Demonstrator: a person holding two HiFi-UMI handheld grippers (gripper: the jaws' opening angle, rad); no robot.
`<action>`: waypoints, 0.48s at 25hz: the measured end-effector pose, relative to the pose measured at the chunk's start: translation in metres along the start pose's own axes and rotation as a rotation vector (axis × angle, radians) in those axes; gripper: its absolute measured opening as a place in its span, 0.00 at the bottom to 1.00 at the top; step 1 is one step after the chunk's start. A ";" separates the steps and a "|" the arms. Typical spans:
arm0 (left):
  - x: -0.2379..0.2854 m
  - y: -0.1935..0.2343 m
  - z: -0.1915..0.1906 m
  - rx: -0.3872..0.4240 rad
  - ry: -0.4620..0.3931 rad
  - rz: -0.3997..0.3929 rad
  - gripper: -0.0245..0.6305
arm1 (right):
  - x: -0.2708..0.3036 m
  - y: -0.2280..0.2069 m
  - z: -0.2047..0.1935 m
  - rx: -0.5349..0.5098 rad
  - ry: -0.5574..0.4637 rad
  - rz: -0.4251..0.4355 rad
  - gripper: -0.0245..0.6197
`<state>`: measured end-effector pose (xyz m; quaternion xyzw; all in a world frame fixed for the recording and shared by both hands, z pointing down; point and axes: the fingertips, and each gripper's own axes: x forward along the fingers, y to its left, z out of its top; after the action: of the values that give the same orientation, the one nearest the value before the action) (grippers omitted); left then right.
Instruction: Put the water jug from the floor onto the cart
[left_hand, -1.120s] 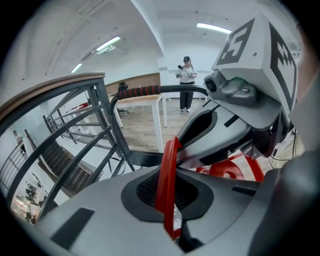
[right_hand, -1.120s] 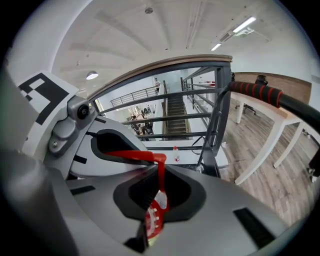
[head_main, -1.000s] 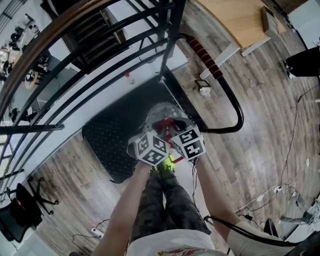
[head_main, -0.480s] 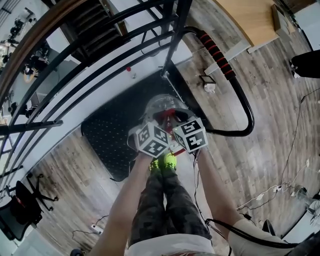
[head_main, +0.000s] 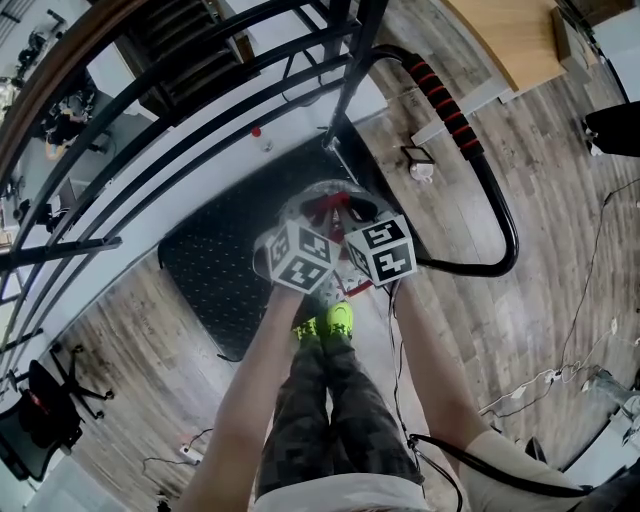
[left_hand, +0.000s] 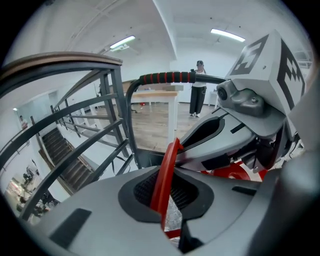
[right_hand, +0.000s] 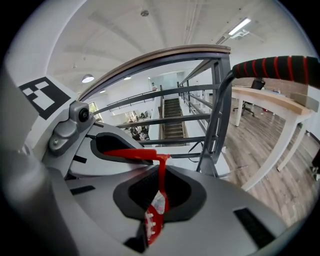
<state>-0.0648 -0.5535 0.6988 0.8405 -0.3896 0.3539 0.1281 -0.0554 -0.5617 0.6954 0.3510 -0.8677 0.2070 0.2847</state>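
Both grippers were closed on the same thing. The left gripper (left_hand: 167, 190) had its jaws drawn almost fully together, and between its dark pads (left_hand: 145, 187) ran the thin red handle (left_hand: 166, 165) of the water jug (head_main: 308, 200), pinched there with no gap showing. The right gripper (right_hand: 159, 192) was closed as far, its pads pressed on another stretch of that red strap, which bent over at the top and ran sideways into the neighbouring gripper's jaws. In the head view the two marker cubes sat side by side, nearly touching, with the person's forearms reaching down to them. The clear jug hung just beyond the cubes, its rounded body partly covered by them. It was over the near part of the cart's black dimpled deck (head_main: 215, 270), close to the edge by the person's bright green shoes (head_main: 335, 322). Whether its base touched the deck could not be made out. The cart's black push bar (head_main: 495, 215), with a red-and-black grip (head_main: 445, 100), curved round to the right of the jug. A dark metal railing (head_main: 200, 80) crossed beyond the deck, and wooden floor (head_main: 540, 300) lay around the cart.
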 end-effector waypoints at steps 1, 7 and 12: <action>0.002 0.003 0.001 -0.008 -0.009 -0.001 0.06 | 0.003 -0.002 0.002 -0.004 -0.004 -0.002 0.08; 0.014 0.021 0.004 -0.032 -0.038 -0.004 0.06 | 0.022 -0.014 0.013 -0.001 -0.026 0.004 0.08; 0.018 0.037 0.007 -0.058 -0.050 0.008 0.09 | 0.036 -0.022 0.024 -0.012 -0.022 0.006 0.08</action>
<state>-0.0808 -0.5921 0.7041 0.8434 -0.4062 0.3221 0.1411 -0.0691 -0.6069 0.7039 0.3489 -0.8731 0.1989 0.2765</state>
